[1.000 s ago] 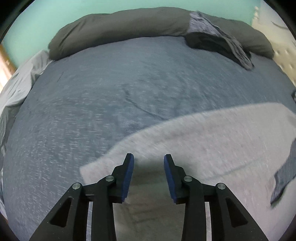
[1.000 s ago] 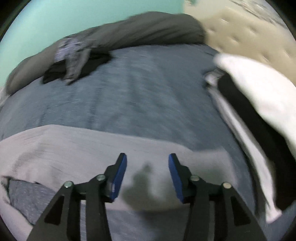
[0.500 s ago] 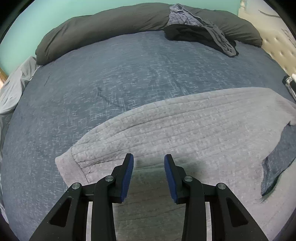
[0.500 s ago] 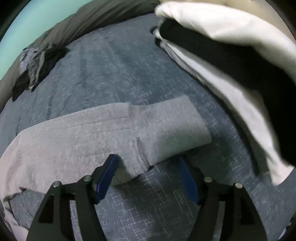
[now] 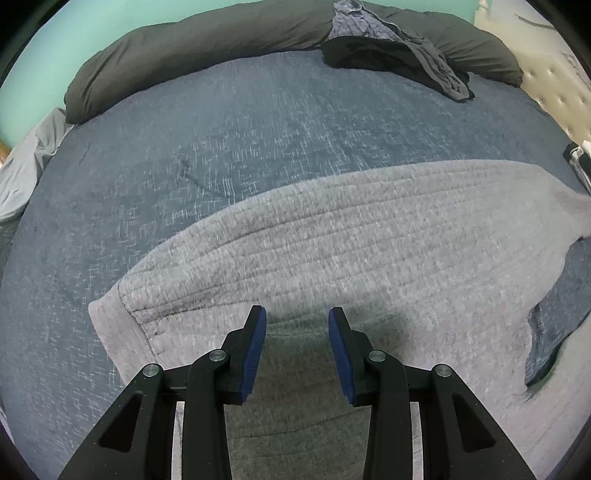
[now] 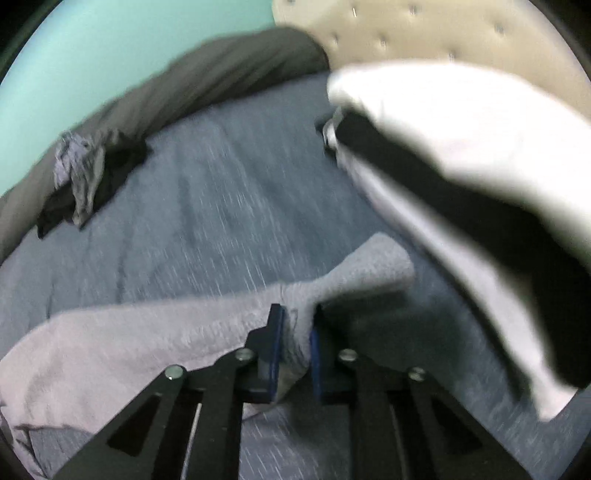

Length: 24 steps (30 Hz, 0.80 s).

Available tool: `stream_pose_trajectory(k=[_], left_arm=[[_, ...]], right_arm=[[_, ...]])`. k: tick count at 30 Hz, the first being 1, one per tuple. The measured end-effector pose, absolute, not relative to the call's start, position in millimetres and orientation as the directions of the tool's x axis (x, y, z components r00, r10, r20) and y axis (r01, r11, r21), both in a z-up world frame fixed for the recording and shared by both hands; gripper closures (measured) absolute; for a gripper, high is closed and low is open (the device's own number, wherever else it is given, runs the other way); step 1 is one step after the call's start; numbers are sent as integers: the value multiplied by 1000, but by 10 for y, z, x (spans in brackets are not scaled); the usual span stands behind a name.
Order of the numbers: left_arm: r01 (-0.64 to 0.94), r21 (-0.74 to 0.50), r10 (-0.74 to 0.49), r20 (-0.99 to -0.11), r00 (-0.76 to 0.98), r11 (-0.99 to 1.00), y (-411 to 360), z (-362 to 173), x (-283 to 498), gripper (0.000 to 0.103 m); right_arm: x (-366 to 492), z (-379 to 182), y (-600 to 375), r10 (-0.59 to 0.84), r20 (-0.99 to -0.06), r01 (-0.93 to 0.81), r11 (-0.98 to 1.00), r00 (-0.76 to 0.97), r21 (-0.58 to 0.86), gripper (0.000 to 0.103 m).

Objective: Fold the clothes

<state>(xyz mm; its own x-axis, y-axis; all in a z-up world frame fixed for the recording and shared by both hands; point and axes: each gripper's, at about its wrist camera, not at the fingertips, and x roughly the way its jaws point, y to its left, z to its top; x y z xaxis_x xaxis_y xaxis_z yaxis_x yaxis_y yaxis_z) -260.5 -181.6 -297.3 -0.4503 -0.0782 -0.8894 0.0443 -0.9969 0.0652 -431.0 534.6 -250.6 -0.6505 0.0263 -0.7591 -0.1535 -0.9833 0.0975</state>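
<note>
A light grey ribbed knit garment [image 5: 332, 251] lies spread on the blue-grey bed cover [image 5: 221, 140]. My left gripper [image 5: 297, 317] is open and empty, hovering just above the garment near its hemmed left end. In the right wrist view, my right gripper [image 6: 297, 317] is shut on the garment's sleeve [image 6: 354, 269]; the cuff end sticks out past the fingers and is lifted off the cover. The rest of the garment [image 6: 129, 343] trails to the left.
A dark grey bolster [image 5: 207, 48] lies along the far edge by the teal wall. A crumpled pile of dark and blue clothes [image 5: 399, 59] rests against it. A stack of white and black clothes [image 6: 461, 177] sits at the right by the tufted headboard [image 6: 424, 33].
My right gripper has closed on the grey sleeve and lifted it, where it was open over it before. The left gripper stays open and has shifted slightly over the garment.
</note>
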Motion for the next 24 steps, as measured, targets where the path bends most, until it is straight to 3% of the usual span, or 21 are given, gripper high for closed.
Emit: stream_pose_trajectory(k=[7, 10, 16, 20, 22, 24], left_arm=[[51, 61, -77, -893, -444, -997, -1833, -3054, -2549, 65], [50, 59, -75, -893, -443, -997, -1828, -3073, -2533, 65], [35, 59, -69, -899, -432, -998, -1805, -3090, -2514, 65], [24, 48, -53, -898, -438, -999, -1767, -3063, -2515, 65], [12, 35, -37, -894, -447, -999, -1704, -3031, -2531, 65], [-2, 20, -17, -889, -457, -1000, -1620, -2997, -2552, 64]], right_arm=[[-4554, -1851, 5187, 11, -597, -54, -997, -802, 54, 91], [-4686, -1935, 5159, 36, -626, -55, -998, -779, 11, 91], [-4752, -2581, 5208, 157, -769, -92, -988, -619, -128, 90], [-4676, -2727, 5177, 197, -783, -81, -979, -590, -185, 71], [-4599, -2662, 5192, 213, -771, -99, -976, -600, -193, 55], [-4505, -2553, 5198, 226, -750, -111, -973, -621, -201, 46]])
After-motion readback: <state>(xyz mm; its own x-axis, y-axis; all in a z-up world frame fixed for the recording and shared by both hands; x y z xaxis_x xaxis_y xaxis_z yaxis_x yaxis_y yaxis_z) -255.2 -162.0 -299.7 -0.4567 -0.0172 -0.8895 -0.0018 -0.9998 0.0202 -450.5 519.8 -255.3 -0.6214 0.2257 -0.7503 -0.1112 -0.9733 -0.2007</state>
